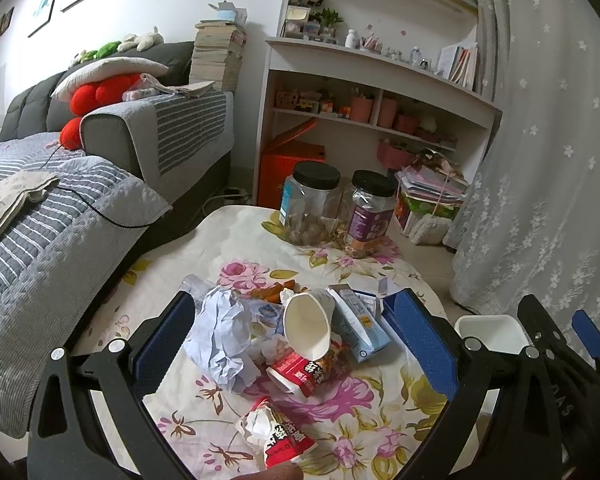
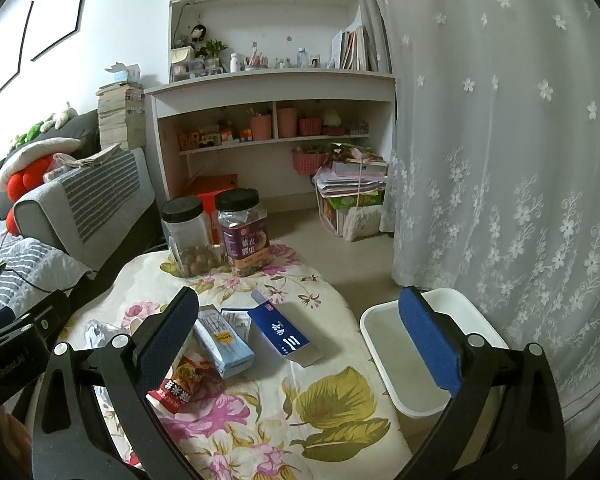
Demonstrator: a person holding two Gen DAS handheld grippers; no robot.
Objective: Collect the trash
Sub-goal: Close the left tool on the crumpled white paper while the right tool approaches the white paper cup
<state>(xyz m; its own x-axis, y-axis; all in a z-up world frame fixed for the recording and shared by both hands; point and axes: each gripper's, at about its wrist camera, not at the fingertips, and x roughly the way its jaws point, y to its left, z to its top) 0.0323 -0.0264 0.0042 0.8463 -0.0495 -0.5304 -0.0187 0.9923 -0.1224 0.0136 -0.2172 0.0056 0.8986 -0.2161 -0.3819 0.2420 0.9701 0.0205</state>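
Observation:
A pile of trash lies on the floral table (image 1: 204,248): crumpled white paper (image 1: 222,336), a crushed paper cup (image 1: 308,326), red snack wrappers (image 1: 300,374), another red wrapper (image 1: 278,440) and a light blue carton (image 1: 358,330). My left gripper (image 1: 296,344) is open and empty, its jaws standing either side of the pile. In the right wrist view my right gripper (image 2: 300,332) is open and empty above the table's right edge. A dark blue box (image 2: 282,334), the light blue carton (image 2: 224,344) and a red wrapper (image 2: 180,384) lie between its fingers. A white bin (image 2: 384,336) stands on the floor at the right.
Two black-lidded jars (image 1: 312,204) (image 1: 370,216) stand at the table's far edge. A grey sofa (image 1: 60,208) is on the left. White shelves (image 1: 376,92), stacked books (image 1: 428,196) and a lace curtain (image 1: 548,160) are behind and to the right. The bin also shows in the left wrist view (image 1: 492,330).

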